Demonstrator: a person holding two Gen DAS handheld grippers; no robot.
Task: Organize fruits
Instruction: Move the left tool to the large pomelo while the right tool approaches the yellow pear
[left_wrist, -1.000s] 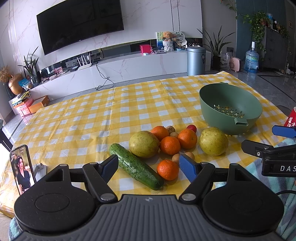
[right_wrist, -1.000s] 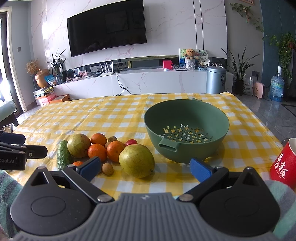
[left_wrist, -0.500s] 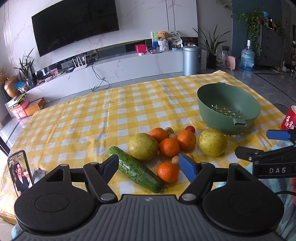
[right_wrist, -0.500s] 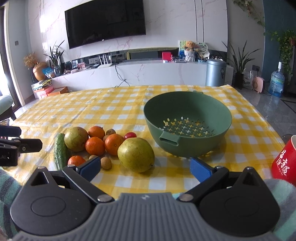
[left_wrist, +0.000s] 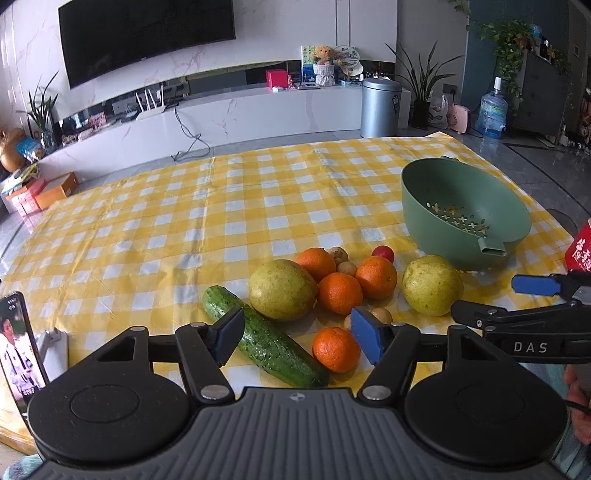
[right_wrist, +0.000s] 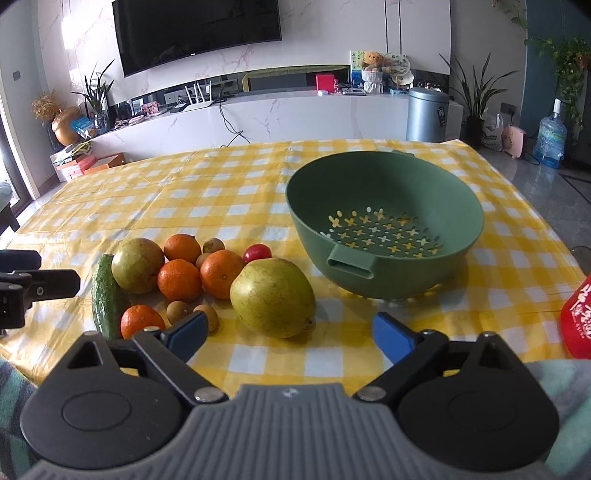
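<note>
A pile of fruit lies on the yellow checked tablecloth (left_wrist: 221, 206): two yellow-green pears (left_wrist: 282, 289) (right_wrist: 272, 297), several oranges (left_wrist: 336, 349) (right_wrist: 180, 279), small brown longans (right_wrist: 177, 311), a red cherry tomato (right_wrist: 257, 252) and a cucumber (left_wrist: 264, 341). An empty green colander bowl (right_wrist: 384, 225) stands right of the pile, also in the left wrist view (left_wrist: 461, 216). My left gripper (left_wrist: 297, 339) is open and empty, just short of the cucumber and nearest orange. My right gripper (right_wrist: 290, 336) is open and empty, just short of the right pear.
A red cup (right_wrist: 578, 323) stands at the right table edge. A phone on a stand (left_wrist: 18, 350) is at the near left corner. Beyond the table are a TV wall, a white cabinet and a grey bin (right_wrist: 426, 114).
Both grippers have moved slightly forward toward the fruit pile. Both stay open and empty. The fruit and bowl have not moved.
</note>
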